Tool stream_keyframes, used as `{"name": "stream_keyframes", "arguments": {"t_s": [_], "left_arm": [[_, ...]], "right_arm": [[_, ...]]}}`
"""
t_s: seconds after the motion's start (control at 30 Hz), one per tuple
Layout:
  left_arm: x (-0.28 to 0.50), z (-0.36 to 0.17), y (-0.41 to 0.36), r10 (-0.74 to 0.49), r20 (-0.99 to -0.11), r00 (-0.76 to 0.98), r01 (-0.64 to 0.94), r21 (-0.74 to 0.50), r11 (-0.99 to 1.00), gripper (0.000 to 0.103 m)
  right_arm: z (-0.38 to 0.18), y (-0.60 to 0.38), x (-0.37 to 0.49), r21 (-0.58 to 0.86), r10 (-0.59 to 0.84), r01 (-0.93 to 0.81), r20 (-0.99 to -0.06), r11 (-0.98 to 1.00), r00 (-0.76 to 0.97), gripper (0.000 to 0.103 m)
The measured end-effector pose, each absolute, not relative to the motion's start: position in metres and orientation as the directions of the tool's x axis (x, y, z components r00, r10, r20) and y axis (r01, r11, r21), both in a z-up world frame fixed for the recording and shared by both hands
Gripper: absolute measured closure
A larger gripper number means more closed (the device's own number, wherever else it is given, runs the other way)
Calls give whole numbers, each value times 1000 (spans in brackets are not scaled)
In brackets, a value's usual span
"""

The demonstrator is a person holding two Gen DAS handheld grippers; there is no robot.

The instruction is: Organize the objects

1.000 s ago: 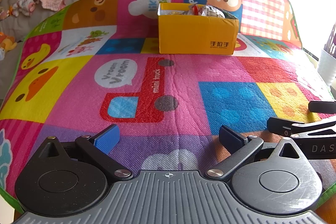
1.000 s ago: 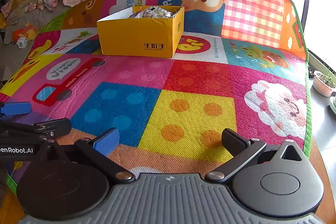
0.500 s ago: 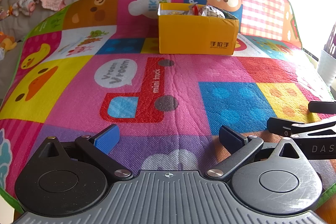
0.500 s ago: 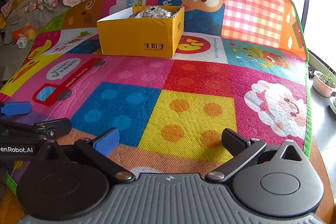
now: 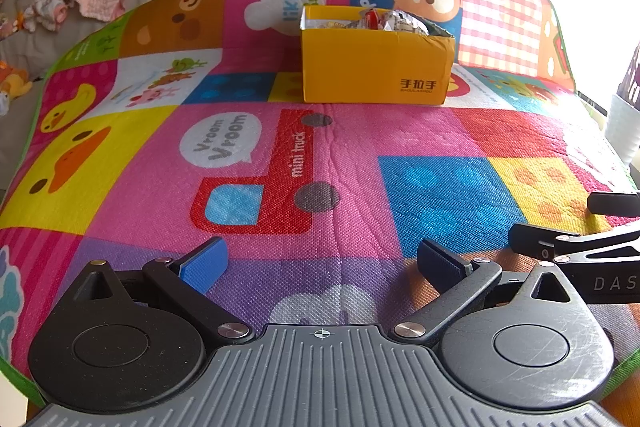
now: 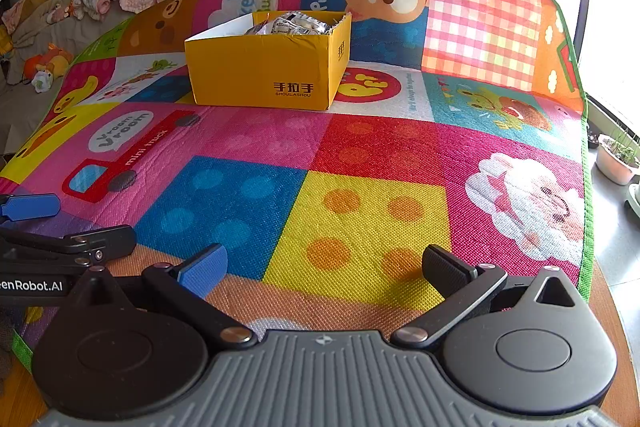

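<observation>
— Where do things stand?

— I have the left gripper [image 5: 322,263] and right gripper [image 6: 324,269] low over the near edge of the play mat [image 5: 360,155], side by side, fingers spread apart on both and nothing between them. The yellow box [image 5: 376,67] sits well beyond them, toward the mat's far end, already heaped with crinkled wrappers [image 6: 294,23].

— Which step is that?

— Near the end, I'd judge: no loose item shows on the mat this side of the box. Next I'd need to look around for strays before reaching anywhere.
</observation>
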State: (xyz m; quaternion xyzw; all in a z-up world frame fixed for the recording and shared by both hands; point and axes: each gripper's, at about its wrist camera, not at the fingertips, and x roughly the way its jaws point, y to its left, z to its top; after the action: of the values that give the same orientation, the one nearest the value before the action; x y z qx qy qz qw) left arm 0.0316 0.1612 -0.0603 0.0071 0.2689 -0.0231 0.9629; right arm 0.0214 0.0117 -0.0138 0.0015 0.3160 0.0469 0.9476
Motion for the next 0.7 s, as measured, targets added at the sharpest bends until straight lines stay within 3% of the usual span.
{"name": "stream_keyframes", "arguments": {"t_s": [0.7], "left_arm": [[33,-60,159,-36,-517,855,45,4,999,0]], "right_arm": [[-13,12,21,32,90,-88,-599,996,796,0]]}}
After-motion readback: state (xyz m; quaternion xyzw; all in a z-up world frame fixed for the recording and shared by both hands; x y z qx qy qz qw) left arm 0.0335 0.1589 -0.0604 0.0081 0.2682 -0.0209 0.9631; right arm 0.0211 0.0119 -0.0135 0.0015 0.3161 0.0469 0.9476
